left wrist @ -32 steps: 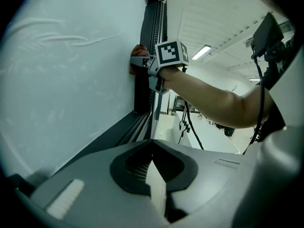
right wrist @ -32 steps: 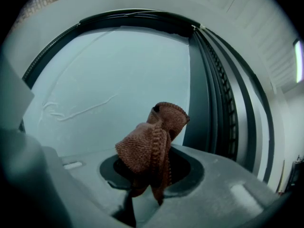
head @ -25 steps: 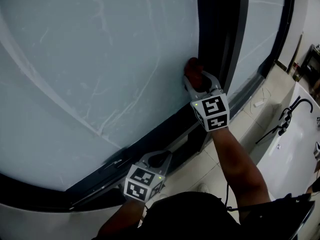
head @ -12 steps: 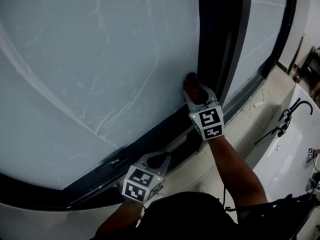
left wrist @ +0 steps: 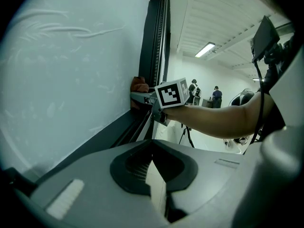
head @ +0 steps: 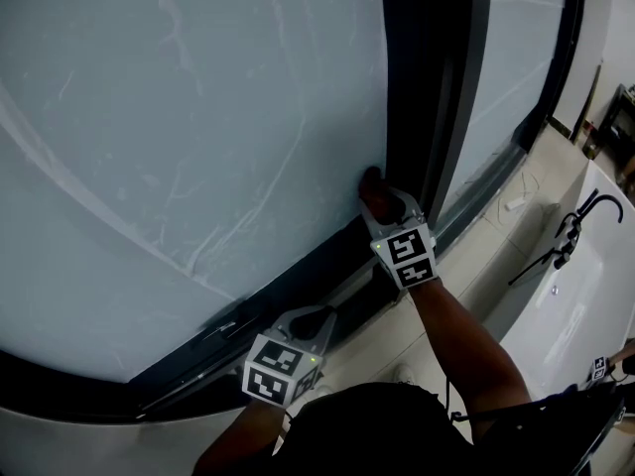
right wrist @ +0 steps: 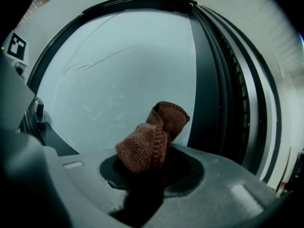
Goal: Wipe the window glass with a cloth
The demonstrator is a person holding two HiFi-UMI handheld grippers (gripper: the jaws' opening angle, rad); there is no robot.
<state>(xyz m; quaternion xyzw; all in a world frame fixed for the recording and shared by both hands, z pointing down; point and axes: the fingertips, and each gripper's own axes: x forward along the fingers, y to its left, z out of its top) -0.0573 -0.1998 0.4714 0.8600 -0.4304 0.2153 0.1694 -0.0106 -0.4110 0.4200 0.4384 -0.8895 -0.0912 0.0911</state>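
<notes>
The window glass (head: 198,117) is pale and streaky and fills most of the head view. A reddish-brown cloth (head: 371,183) is pressed on its lower right corner, beside the dark upright frame. My right gripper (head: 383,202) is shut on it. In the right gripper view the bunched cloth (right wrist: 152,139) sticks out of the right gripper (right wrist: 156,164) against the glass (right wrist: 123,75). My left gripper (head: 310,317) hangs low by the bottom frame, away from the glass. In its own view the left gripper (left wrist: 155,175) has its jaws together with nothing between them, and the cloth (left wrist: 138,83) shows ahead.
A dark upright frame (head: 437,87) bounds the pane on the right, and a dark bottom rail (head: 298,271) runs below it. A white tub with a black tap (head: 585,216) stands at the right on pale floor tiles. Two people (left wrist: 216,94) stand far off.
My right gripper has slid down the glass with the cloth, along the upright frame toward the bottom rail. The left gripper has hardly moved.
</notes>
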